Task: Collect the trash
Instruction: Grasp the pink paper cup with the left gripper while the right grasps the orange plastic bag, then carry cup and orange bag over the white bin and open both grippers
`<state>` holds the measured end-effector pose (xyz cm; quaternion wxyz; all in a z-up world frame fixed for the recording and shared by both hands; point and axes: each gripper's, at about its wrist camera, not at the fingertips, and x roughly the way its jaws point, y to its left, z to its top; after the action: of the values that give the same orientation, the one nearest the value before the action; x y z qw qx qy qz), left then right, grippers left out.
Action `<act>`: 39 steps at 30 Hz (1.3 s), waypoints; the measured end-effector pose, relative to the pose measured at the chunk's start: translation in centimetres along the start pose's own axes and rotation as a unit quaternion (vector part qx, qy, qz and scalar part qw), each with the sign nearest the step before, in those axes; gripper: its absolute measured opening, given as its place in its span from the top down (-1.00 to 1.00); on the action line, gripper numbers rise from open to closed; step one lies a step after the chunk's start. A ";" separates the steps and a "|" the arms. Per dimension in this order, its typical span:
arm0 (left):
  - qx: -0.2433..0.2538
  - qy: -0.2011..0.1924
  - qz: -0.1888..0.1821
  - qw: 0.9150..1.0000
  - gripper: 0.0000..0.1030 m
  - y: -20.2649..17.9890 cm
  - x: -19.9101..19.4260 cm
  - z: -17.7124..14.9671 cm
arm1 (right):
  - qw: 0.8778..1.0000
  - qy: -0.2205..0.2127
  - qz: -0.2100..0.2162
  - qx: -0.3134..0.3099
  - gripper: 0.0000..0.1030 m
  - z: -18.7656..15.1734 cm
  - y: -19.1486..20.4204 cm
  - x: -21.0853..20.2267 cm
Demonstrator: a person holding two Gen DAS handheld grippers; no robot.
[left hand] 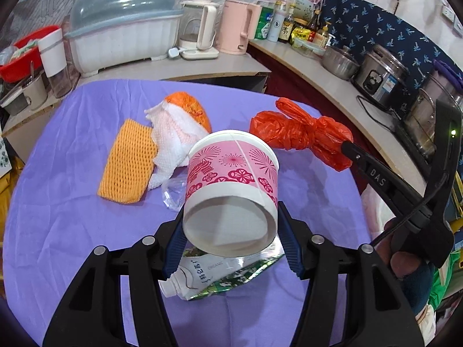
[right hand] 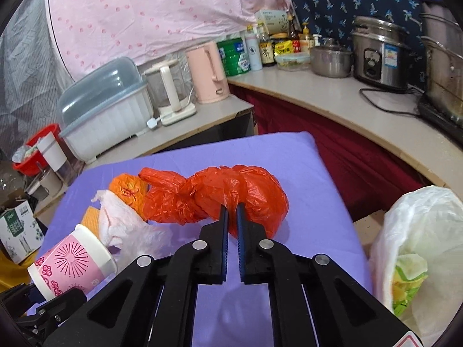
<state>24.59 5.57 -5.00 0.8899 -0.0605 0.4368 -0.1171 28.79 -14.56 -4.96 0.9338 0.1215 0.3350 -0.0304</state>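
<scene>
Right gripper (right hand: 232,212) around red bag (right hand: 254,190)

The right tongs (right hand: 232,211) pinch the knotted red plastic bag (right hand: 220,196) over the purple cloth (right hand: 318,202).

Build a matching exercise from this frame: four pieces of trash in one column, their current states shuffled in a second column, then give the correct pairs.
Things:
1. paper cup
2. red plastic bag
3. yellow foam net
4. foil pouch

States:
A. lying flat on the purple cloth, not gripped
B. pinched between the right gripper fingers
C. clamped on its side in the left gripper
D. lying under the held cup, partly hidden

Pairs: 1-C, 2-B, 3-A, 4-D
</scene>
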 end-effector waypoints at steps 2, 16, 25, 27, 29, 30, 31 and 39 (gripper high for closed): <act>0.006 -0.008 -0.004 1.000 -0.07 -0.8 -0.9 0.1 | 1.000 -0.010 -0.001 0.003 0.89 0.5 -0.6 -1.3; 0.083 -0.026 -0.064 0.994 -0.07 -11.0 -4.7 -0.7 | 0.995 -0.069 -0.047 0.051 0.89 0.8 -9.1 -11.4; 0.137 -0.006 -0.107 0.985 -0.07 -18.7 -3.8 -2.8 | 0.988 -0.074 -0.096 0.091 0.89 -1.9 -16.9 -15.8; 0.151 -0.001 -0.113 0.982 -0.07 -20.6 -3.3 -3.4 | 0.987 -0.071 -0.105 0.100 0.89 -2.5 -18.1 -16.2; 0.161 0.002 -0.119 0.980 -0.07 -22.1 -2.9 -3.9 | 0.985 -0.069 -0.114 0.112 0.89 -3.3 -19.7 -16.8; 0.166 0.006 -0.124 0.978 -0.07 -22.8 -2.6 -4.2 | 0.984 -0.068 -0.118 0.117 0.89 -3.7 -20.3 -16.9; 0.170 0.009 -0.126 0.977 -0.07 -23.2 -2.5 -4.6 | 0.983 -0.066 -0.122 0.124 0.89 -4.2 -21.1 -17.1; 0.195 0.034 -0.143 0.970 -0.07 -27.0 0.0 -6.6 | 0.975 -0.052 -0.147 0.157 0.89 -7.0 -24.7 -17.2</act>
<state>15.15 -20.54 -3.30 0.8430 0.0559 0.4227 -0.3281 7.72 -37.16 -4.36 0.9047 0.2142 0.2909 -0.2260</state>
